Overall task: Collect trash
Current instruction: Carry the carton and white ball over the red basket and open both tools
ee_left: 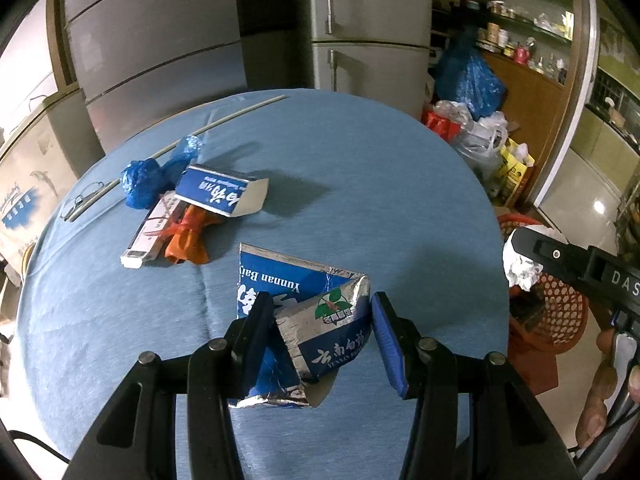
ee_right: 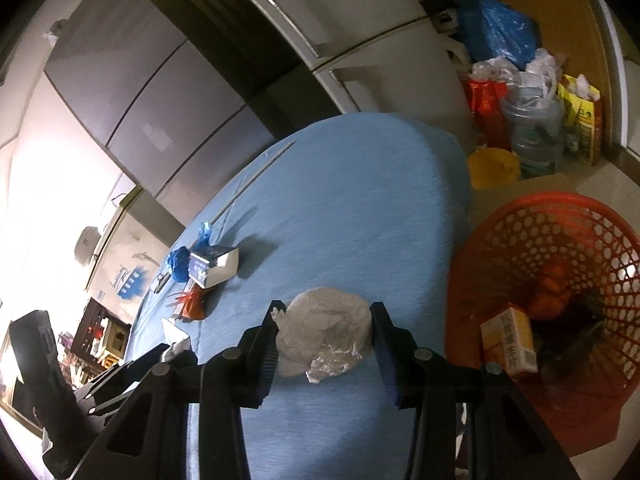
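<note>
On the round blue table (ee_left: pixel 360 184), my left gripper (ee_left: pixel 318 330) is open around a torn blue and silver carton (ee_left: pixel 304 320); its fingers stand on either side of the carton's raised flap. My right gripper (ee_right: pixel 324 336) is shut on a crumpled white wad of paper and foil (ee_right: pixel 326 330), held above the table's right edge beside the red mesh basket (ee_right: pixel 560 248). The wad also shows in the left wrist view (ee_left: pixel 520 264). Further back lie a second blue carton (ee_left: pixel 222 192), a blue plastic bag (ee_left: pixel 144 178), an orange wrapper (ee_left: pixel 188 236) and a white flat box (ee_left: pixel 150 230).
The red basket holds a yellow box (ee_right: pixel 510 340) and dark scraps. A long thin stick (ee_left: pixel 200 130) lies along the table's far left. Two refrigerators (ee_left: pixel 360 24) stand behind the table. Bags (ee_left: pixel 472 76) and a yellow bucket (ee_right: pixel 494 166) crowd the floor at right.
</note>
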Demonstrator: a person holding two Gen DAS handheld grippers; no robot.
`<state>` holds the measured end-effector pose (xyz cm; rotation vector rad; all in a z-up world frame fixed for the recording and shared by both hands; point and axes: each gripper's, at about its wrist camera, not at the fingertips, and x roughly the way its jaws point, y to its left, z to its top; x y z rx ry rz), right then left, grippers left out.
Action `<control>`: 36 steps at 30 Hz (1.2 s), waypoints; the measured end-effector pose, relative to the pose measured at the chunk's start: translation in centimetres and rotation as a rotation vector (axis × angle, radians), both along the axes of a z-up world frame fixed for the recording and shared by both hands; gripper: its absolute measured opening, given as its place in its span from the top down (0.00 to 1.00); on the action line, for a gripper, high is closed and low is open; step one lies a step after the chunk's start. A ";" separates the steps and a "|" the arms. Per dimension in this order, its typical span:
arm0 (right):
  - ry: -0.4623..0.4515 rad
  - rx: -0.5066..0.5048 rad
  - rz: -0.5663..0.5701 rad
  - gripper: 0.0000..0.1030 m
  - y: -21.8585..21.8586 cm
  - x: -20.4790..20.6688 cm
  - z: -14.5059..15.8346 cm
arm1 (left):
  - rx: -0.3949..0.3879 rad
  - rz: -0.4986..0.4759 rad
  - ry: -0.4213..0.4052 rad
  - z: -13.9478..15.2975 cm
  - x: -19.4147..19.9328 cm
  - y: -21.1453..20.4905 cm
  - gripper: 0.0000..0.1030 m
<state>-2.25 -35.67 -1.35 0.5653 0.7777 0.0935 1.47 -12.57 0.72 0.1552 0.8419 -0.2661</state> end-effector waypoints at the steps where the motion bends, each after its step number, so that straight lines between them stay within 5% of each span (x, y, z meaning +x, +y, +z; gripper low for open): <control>1: 0.001 0.000 -0.007 0.56 -0.2 -0.1 0.0 | 0.001 -0.004 0.000 0.0 0.0 -0.2 0.50; 36: 0.025 -0.033 -0.308 0.56 -11.9 -5.6 -0.6 | -0.013 -0.299 -0.028 1.7 -0.7 -12.1 0.50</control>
